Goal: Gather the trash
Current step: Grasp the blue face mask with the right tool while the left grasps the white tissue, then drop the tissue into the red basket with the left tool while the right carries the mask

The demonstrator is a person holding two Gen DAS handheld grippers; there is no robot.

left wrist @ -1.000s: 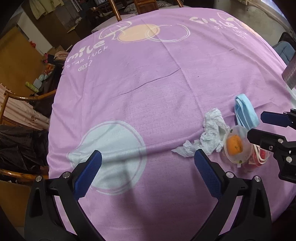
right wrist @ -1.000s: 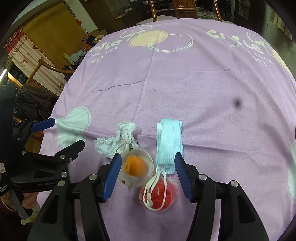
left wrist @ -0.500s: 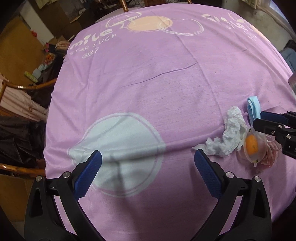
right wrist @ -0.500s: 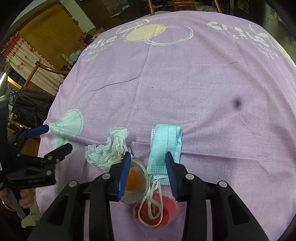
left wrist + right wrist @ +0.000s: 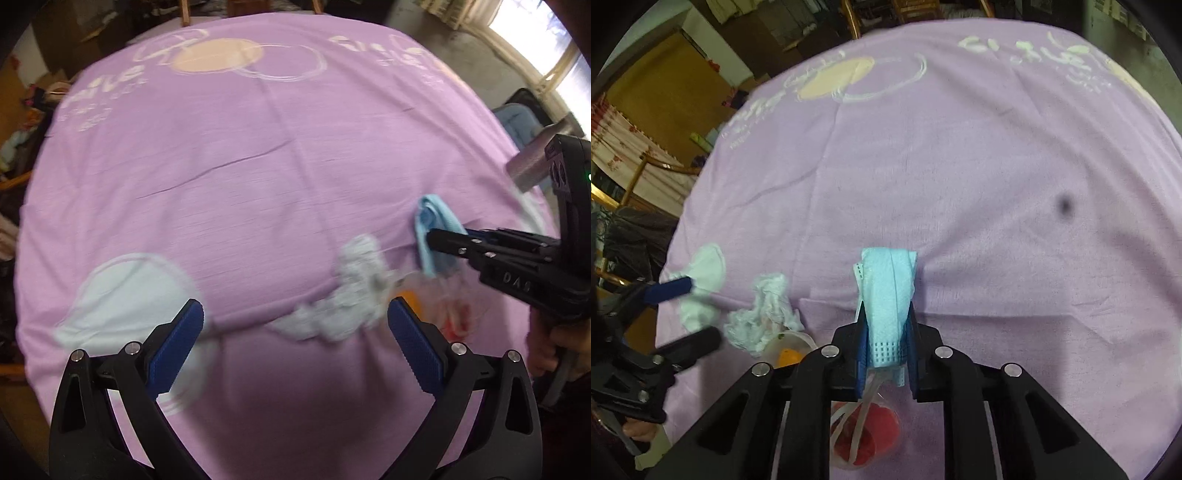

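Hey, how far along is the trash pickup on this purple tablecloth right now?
Nothing looks collected yet. In hand: the right gripper, whose jaws have just been closing, is shut on the blue face mask. Left on the tablecloth: the crumpled tissue, the cup with orange and the cup with red. The left gripper is open near the tissue.

Cloth (image 5: 960, 184) open beyond; tissue wad (image 5: 764, 314) & cups (image 5: 786, 350) crowd near edge.

A lived-in home, seen across a cloth-covered table.

A printed purple tablecloth (image 5: 960, 166), wooden chairs (image 5: 916, 11) behind it, a patterned curtain (image 5: 617, 147), a bright window (image 5: 554, 66) and household clutter along the walls.
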